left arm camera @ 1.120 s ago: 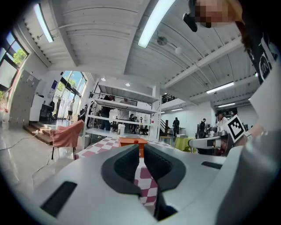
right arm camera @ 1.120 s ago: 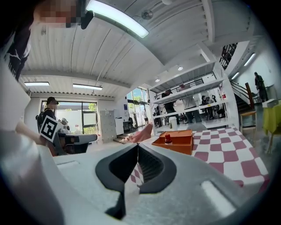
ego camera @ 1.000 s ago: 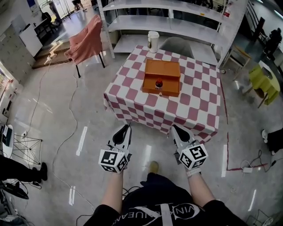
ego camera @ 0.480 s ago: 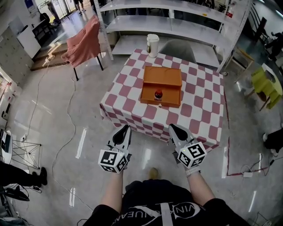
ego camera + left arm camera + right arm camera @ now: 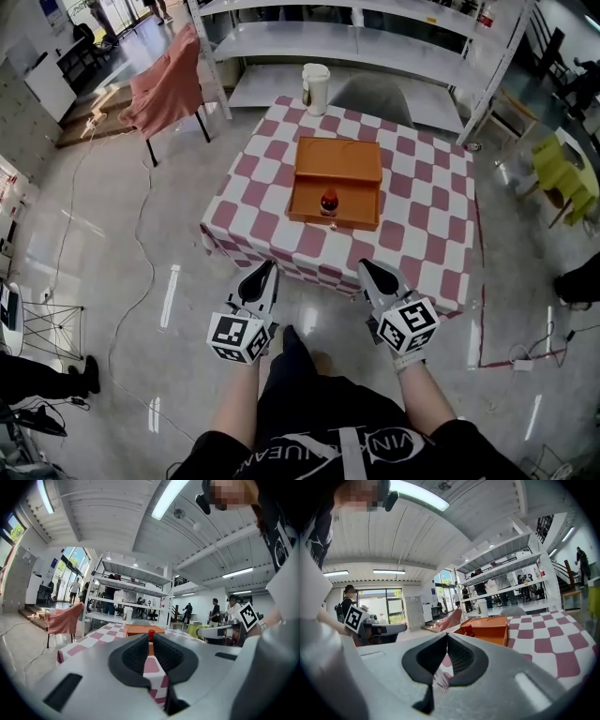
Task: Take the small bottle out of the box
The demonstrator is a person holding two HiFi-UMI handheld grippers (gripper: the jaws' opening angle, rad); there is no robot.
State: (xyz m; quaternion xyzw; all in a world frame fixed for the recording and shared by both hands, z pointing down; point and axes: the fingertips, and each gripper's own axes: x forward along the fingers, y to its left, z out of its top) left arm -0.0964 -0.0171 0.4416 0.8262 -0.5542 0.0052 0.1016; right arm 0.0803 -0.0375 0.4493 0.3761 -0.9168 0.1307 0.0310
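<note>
The small bottle (image 5: 329, 201) stands in the orange box (image 5: 337, 159) on the table (image 5: 422, 225). The left gripper (image 5: 265, 269) and right gripper (image 5: 368, 267) hang near its edge, fingers (image 5: 133, 653) pressed together, holding nothing.

L gripper (image 5: 266, 269) & R gripper (image 5: 367, 268) side by side, pointing fwd, fingers (image 5: 133, 657) together.

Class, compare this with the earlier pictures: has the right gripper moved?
Yes. The right gripper has come forward toward the checkered table. The table's near edge now lies closer to the gripper's tips than before.
</note>
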